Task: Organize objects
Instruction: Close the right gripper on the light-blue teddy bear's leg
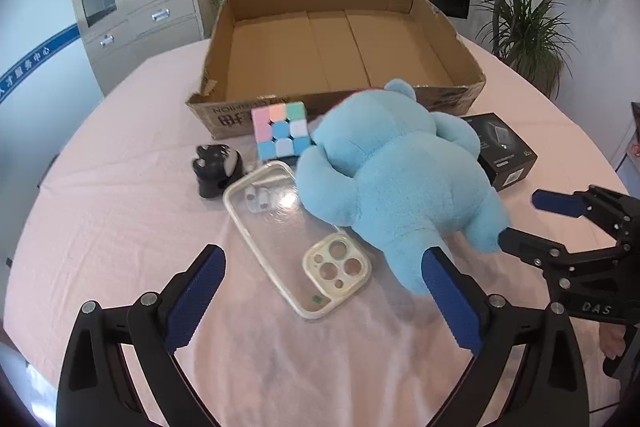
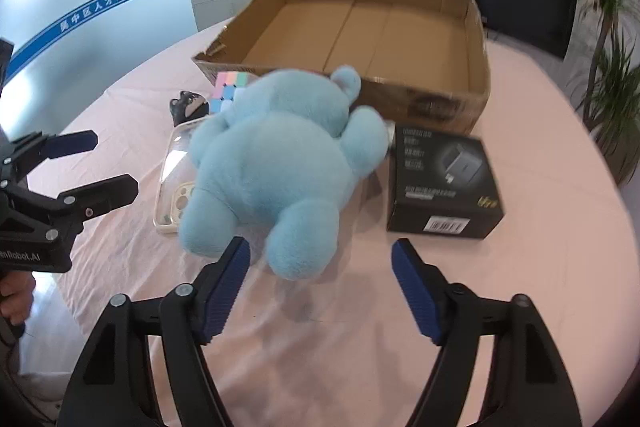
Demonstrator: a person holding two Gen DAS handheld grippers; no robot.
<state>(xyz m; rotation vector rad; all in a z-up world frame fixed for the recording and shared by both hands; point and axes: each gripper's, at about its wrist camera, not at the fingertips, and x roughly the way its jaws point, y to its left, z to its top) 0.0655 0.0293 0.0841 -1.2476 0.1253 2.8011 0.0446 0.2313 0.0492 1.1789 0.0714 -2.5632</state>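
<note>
nearest us, our right gripper (image 2: pixel 320 291) hangs with its jaws spread wide and nothing between them, its blue pads flanking the near leg of the blue plush bear (image 2: pixel 280 163) without touching it. our left gripper (image 1: pixel 324 299) is just as wide open and empty, low over the pink tablecloth (image 1: pixel 120 227) with the clear phone case (image 1: pixel 296 239) lying straight ahead between its fingers. the bear lies face down, feet toward us and head away, so its long axis runs from our grippers toward the cardboard box (image 1: pixel 224 39); one arm rests over the far edge of the case. we judge the right gripper the nearer to the bear, which sits directly ahead of it. just beyond lie a pastel puzzle cube (image 1: pixel 282 133) against the box's front wall, a small black-and-white figurine (image 1: pixel 216 167) to its left, and a black product box (image 2: pixel 440 183) to the bear's right. the cardboard box stands open and nothing shows inside it.
</note>
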